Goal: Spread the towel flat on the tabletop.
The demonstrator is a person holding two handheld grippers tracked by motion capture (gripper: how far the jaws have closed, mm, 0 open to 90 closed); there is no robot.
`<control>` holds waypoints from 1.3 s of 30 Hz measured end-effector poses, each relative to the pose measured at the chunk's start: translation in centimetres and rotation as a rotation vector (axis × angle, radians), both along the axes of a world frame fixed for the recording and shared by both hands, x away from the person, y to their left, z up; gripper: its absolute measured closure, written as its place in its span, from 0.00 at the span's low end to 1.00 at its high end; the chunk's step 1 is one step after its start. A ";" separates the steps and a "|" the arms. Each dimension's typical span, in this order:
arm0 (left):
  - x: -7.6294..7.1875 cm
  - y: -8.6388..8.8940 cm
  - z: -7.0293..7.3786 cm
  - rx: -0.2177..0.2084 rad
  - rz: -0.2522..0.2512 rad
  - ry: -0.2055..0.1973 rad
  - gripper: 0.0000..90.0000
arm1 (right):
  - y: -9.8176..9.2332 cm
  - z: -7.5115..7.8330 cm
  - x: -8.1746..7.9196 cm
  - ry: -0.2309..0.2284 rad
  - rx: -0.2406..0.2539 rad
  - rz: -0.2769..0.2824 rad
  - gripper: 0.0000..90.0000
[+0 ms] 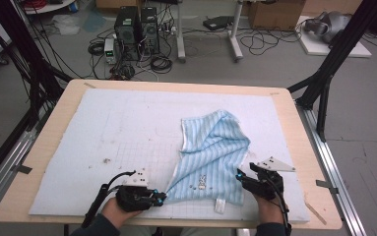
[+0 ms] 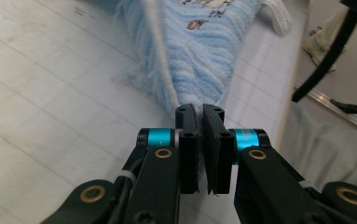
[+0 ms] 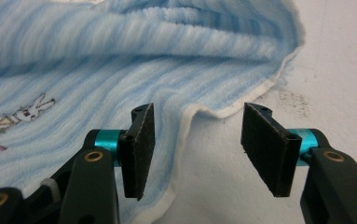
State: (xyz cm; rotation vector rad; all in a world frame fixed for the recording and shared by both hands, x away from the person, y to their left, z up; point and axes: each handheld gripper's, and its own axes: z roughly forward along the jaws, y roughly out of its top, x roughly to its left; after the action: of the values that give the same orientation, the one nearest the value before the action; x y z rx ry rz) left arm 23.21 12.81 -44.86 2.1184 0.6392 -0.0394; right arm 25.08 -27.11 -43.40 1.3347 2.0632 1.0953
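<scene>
While the striped blue towel (image 1: 214, 155) lies crumpled near the tabletop's front edge, the left gripper (image 2: 199, 112) pinches its corner; the right gripper's (image 3: 197, 140) fingers stand spread astride its hem.

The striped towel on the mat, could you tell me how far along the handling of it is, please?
Done: the left gripper has shut on a corner of the striped towel. In hand: the right gripper sits at the towel's edge, jaws open, the hem between them and ungripped. Left: that grip, and the towel lies rumpled on the mat.

Grey floor (image 1: 28, 98) strewn with cables (image 1: 255, 42) and computer towers (image 1: 137, 32).
</scene>
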 end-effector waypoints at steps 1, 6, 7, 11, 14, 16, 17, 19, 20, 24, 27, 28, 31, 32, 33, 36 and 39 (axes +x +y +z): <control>-0.2 0.1 0.0 0.001 -0.004 -0.001 0.94 | 0.1 0.0 0.0 0.002 0.001 0.000 0.49; -1.0 0.2 0.0 -0.007 -0.037 -0.004 0.92 | 0.9 -0.3 0.5 0.019 -0.013 0.000 0.49; -0.8 0.2 0.0 -0.004 -0.025 -0.012 0.85 | 1.0 -0.4 0.6 0.022 -0.024 0.003 0.50; 0.6 0.4 0.4 -0.074 0.057 -0.017 0.53 | 1.9 -0.8 0.8 0.054 -0.062 0.027 0.60; 2.2 0.4 1.2 -0.145 0.112 -0.052 0.47 | 2.1 -1.3 0.7 0.078 -0.080 0.053 0.81; 3.3 0.2 1.6 -0.195 0.146 -0.064 0.44 | 2.1 -1.4 0.3 0.085 -0.054 0.074 0.93; 3.9 -0.1 1.7 -0.207 0.159 -0.072 0.44 | 2.2 -1.3 0.1 0.082 -0.060 0.085 0.95; 5.1 -0.8 2.2 -0.231 0.185 -0.094 0.44 | 2.2 -1.2 -0.4 0.077 -0.081 0.099 0.95; 5.8 -1.2 2.4 -0.233 0.190 -0.104 0.44 | 2.2 -1.2 -0.7 0.079 -0.089 0.105 0.95; 8.7 -3.0 3.2 -0.235 0.176 -0.098 0.42 | 1.4 -0.9 -2.2 0.083 -0.103 0.112 0.95; 10.4 -4.5 3.6 -0.194 0.199 -0.114 0.42 | 0.5 -0.9 -3.5 0.084 -0.117 0.118 0.95; 10.9 -5.0 3.6 -0.172 0.203 -0.125 0.42 | 0.3 -0.9 -4.0 0.083 -0.120 0.121 0.95; 12.1 -6.2 3.0 -0.144 0.203 -0.124 0.41 | -0.5 -0.9 -5.2 0.082 -0.125 0.121 0.95; 12.4 -6.6 2.7 -0.128 0.207 -0.120 0.40 | -0.8 -0.8 -5.5 0.079 -0.125 0.119 0.95; 12.8 -6.9 2.4 -0.110 0.221 -0.118 0.39 | -1.1 -0.7 -5.8 0.079 -0.126 0.114 0.95; 13.9 -7.6 1.2 -0.044 0.259 -0.103 0.39 | -1.6 -0.6 -6.4 0.071 -0.123 0.110 0.94; 14.5 -8.2 0.2 0.017 0.259 -0.095 0.41 | -2.0 -0.5 -6.4 0.059 -0.095 0.087 0.77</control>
State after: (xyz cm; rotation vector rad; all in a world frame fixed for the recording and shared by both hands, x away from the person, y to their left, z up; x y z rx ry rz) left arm 37.68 4.60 -44.65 2.0245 0.8533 0.2092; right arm 18.68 -29.07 -43.93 1.2560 2.2061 0.9913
